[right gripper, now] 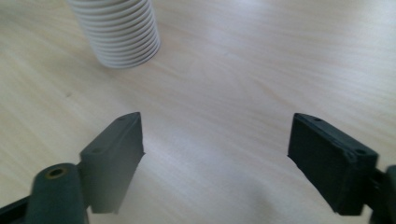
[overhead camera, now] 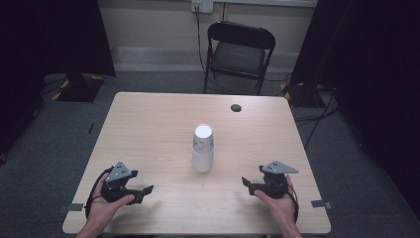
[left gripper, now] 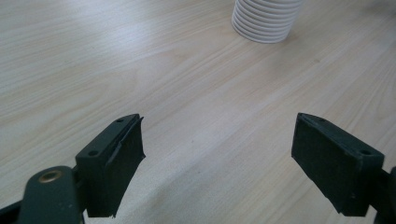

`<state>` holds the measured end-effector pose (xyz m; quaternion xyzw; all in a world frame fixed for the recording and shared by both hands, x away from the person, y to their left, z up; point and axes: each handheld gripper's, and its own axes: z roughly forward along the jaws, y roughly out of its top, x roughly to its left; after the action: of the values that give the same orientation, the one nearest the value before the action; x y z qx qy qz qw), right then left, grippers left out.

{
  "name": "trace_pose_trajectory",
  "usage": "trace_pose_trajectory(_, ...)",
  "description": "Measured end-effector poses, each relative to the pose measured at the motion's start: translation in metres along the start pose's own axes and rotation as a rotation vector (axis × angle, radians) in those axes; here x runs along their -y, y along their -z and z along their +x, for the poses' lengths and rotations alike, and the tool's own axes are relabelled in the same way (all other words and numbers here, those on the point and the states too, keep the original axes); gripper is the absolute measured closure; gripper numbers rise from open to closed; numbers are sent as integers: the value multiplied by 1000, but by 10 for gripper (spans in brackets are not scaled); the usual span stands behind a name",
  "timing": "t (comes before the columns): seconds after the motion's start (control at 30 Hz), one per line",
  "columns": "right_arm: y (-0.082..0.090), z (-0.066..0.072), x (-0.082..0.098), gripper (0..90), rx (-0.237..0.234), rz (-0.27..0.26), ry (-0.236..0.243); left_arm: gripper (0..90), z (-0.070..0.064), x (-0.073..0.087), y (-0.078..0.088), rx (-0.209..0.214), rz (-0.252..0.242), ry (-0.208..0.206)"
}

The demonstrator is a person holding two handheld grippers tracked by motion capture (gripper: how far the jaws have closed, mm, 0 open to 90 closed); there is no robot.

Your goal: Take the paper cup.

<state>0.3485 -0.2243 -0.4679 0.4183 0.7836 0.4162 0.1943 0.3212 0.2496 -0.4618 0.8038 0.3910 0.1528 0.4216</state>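
Note:
A stack of white paper cups (overhead camera: pixel 203 148) stands upside down in the middle of the wooden table (overhead camera: pixel 148 124). Its ribbed rims show at the top of the left gripper view (left gripper: pixel 266 21) and at the top left of the right gripper view (right gripper: pixel 119 32). My left gripper (overhead camera: pixel 146 191) rests near the table's front left, held in a hand, jaws open and empty, well apart from the stack. My right gripper (overhead camera: pixel 246 184) sits at the front right, also open and empty. Both point inward toward the stack. In each gripper view the jaws stand wide over bare wood (left gripper: pixel 217 144) (right gripper: pixel 215 144).
A small dark round spot (overhead camera: pixel 236 107) lies near the table's far edge. A black folding chair (overhead camera: pixel 237 52) stands behind the table. Dark curtains hang at both sides, with cables on the grey floor. Tape marks sit near the front corners (overhead camera: pixel 75 207).

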Motion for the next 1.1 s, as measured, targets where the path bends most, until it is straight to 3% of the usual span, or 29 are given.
trace_pose_trajectory(0.03,0,3,0,288,-33,9,21,170,-1,0,0,5,-7,3)
trace_pose_trajectory(0.23,-1,11,-2,238,-85,-13,57,169,0,-1,0,14,-11,1)
trace_pose_trajectory(0.4,-2,15,-3,291,-130,-21,70,159,-2,-2,2,34,-36,1)
trace_pose_trajectory(0.53,1,21,-8,279,-167,-19,49,159,-2,-2,0,30,-18,-10)
trace_pose_trajectory(0.67,2,24,-14,274,-177,-52,42,159,-4,-1,2,33,-19,-20)
trace_pose_trajectory(0.7,2,27,-18,263,-187,-83,31,159,-4,0,2,34,-20,-19)
trace_pose_trajectory(0.93,-5,31,-27,274,-194,-50,45,161,-1,1,5,25,-26,-2)
trace_pose_trajectory(1.1,-8,31,-38,310,-206,-99,50,164,-3,0,3,28,-24,-14)
